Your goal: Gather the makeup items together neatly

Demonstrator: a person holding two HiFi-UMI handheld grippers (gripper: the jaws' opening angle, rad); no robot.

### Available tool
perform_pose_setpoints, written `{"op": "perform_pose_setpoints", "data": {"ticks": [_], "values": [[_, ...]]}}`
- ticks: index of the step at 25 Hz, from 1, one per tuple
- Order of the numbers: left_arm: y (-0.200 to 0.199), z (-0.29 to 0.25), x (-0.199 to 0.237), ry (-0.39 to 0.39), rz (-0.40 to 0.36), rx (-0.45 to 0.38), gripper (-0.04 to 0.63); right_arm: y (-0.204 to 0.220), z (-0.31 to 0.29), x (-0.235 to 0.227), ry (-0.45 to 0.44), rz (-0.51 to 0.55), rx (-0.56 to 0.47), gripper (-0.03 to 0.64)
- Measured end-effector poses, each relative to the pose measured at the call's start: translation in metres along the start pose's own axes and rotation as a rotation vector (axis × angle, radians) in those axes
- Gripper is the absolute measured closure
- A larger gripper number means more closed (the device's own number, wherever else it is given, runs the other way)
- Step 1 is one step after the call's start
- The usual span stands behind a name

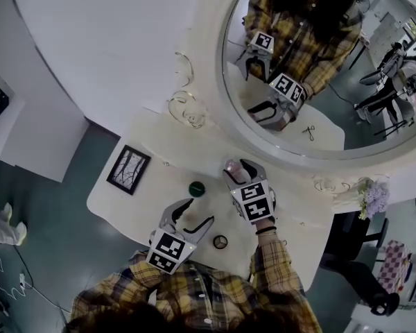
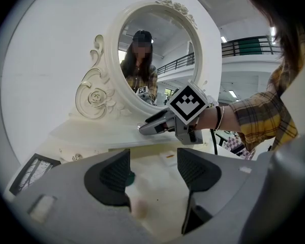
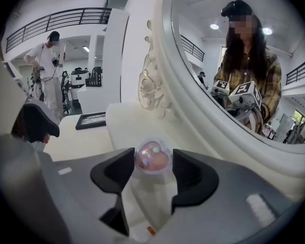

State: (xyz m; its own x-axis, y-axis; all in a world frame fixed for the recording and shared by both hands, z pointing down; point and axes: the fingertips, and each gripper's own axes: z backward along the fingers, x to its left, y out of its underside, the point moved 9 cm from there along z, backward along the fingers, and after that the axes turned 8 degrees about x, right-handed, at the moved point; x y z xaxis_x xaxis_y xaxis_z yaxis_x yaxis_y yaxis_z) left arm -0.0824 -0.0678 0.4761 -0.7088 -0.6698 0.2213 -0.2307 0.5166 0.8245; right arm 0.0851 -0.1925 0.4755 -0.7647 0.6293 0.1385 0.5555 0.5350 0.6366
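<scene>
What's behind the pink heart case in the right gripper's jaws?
Behind the pink heart case, held by the right gripper: the white shelf and carved mirror frame. The surface directly behind it is covered.

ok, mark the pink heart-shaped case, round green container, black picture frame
pink heart-shaped case [image 3: 152,159], right gripper view, top face
round green container [image 1: 196,188], head view, top
black picture frame [image 1: 129,170], head view, centre
</scene>
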Motion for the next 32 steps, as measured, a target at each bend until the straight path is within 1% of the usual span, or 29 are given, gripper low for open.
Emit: {"op": "perform_pose_setpoints", "data": {"ticks": [11,27,32], "values": [[-0.002,-0.002,0.009,0.002,0.006,0.008,0.314,0.001,-0.017,-0.007,-0.043,0.034,0.044,0.383],[0.0,0.004,0.013,0.001,0.004,0.005,0.314,0.006,-0.015,-0.006,-0.035,0.002,0.03,0.372],[0.003,0.007,0.017,0.002,-0.002,0.003,0.314,0.006,-0.008,-0.004,-0.017,-0.009,0.008,0.37]]}}
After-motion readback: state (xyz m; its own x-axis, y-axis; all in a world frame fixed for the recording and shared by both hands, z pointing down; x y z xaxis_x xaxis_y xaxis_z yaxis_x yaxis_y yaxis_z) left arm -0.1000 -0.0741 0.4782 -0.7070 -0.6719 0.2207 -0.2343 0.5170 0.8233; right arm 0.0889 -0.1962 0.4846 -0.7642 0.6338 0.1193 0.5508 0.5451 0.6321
